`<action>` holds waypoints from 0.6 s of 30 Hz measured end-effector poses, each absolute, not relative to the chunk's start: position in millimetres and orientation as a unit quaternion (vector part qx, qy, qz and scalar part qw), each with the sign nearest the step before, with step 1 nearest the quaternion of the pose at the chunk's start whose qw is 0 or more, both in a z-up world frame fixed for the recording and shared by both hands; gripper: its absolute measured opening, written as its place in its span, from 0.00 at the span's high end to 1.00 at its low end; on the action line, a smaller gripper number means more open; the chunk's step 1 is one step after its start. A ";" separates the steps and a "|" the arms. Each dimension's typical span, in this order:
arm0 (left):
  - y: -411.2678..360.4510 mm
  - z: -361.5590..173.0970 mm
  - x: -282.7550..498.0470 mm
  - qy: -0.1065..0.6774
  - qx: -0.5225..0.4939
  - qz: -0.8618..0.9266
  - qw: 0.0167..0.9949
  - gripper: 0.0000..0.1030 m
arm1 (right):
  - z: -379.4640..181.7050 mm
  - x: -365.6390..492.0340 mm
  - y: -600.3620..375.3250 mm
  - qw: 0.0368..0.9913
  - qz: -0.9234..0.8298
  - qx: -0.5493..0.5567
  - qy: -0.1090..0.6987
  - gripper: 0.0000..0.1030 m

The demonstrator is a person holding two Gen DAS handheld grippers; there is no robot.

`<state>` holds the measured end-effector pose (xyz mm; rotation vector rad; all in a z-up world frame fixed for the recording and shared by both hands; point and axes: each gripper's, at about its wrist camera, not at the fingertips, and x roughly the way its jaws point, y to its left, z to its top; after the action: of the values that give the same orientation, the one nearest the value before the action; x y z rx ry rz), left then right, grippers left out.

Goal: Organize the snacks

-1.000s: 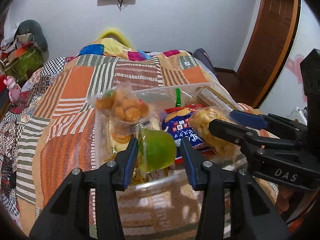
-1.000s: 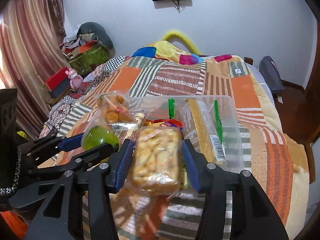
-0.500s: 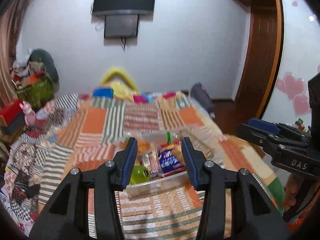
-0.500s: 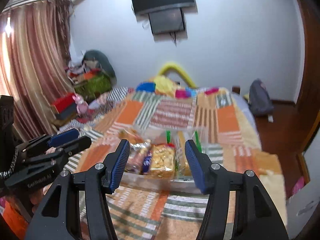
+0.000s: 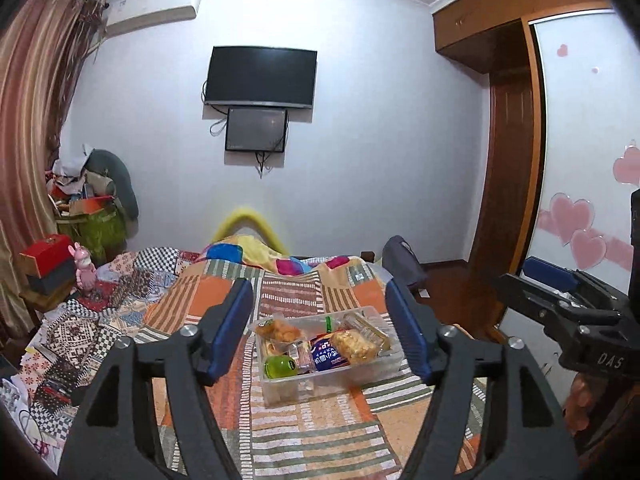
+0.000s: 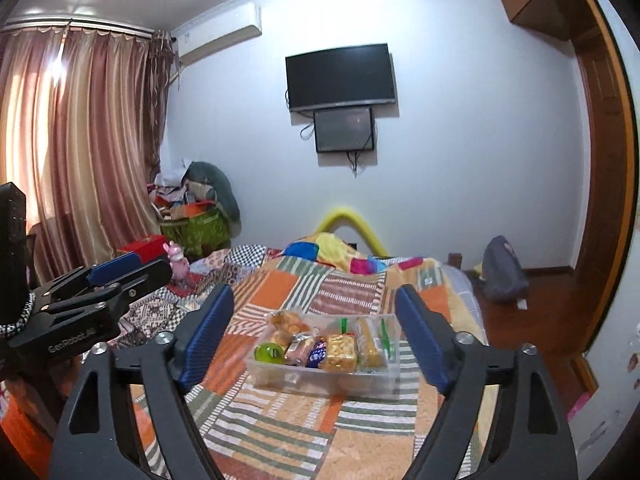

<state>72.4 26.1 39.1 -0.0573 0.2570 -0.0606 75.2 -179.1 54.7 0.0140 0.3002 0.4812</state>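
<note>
Left gripper [image 5: 320,326]: I see its blue-padded fingers [image 5: 232,330] spread wide with nothing between them, held up and well back from the bin.
Clear bin [image 5: 320,386]: it sits on the patchwork quilt [image 5: 304,432], framed between my left fingers in the left wrist view.
Green cup [image 5: 281,367]: front left corner of the bin, lid up.
Orange puff bag [image 5: 280,330]: back left of the bin, behind the green cup.
Blue packet [image 5: 326,354]: middle of the bin, touching the cracker bag [image 5: 354,346] on its right.
Long wafer pack [image 6: 370,343]: right side of the bin, lying front to back just beside the cracker bag, as I read it from the right wrist view.
Right gripper [image 6: 316,334]: fingers [image 6: 420,340] spread wide and empty, also raised and well apart from the bin; it shows at the right edge of the left wrist view too.
Television [image 5: 260,77]: on the far wall above the bed, with a smaller screen [image 5: 256,130] just under it.
</note>
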 end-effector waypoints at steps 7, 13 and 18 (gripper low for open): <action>18.4 33.2 57.0 0.117 -0.013 -0.019 0.993 0.11 | 47.3 66.9 -174.4 0.966 0.217 -0.006 0.139 0.01; 17.0 28.0 52.9 0.114 -0.012 -0.014 0.993 0.03 | 46.5 60.5 -178.2 0.968 0.209 -0.004 0.141 0.00; 13.7 24.5 50.0 0.114 -0.010 -0.015 0.993 0.02 | 40.8 56.1 -183.6 0.968 0.205 0.003 0.144 0.00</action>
<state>50.0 13.7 24.5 -0.0191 0.2285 -0.0308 56.1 -183.6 40.8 0.0062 0.2910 0.4152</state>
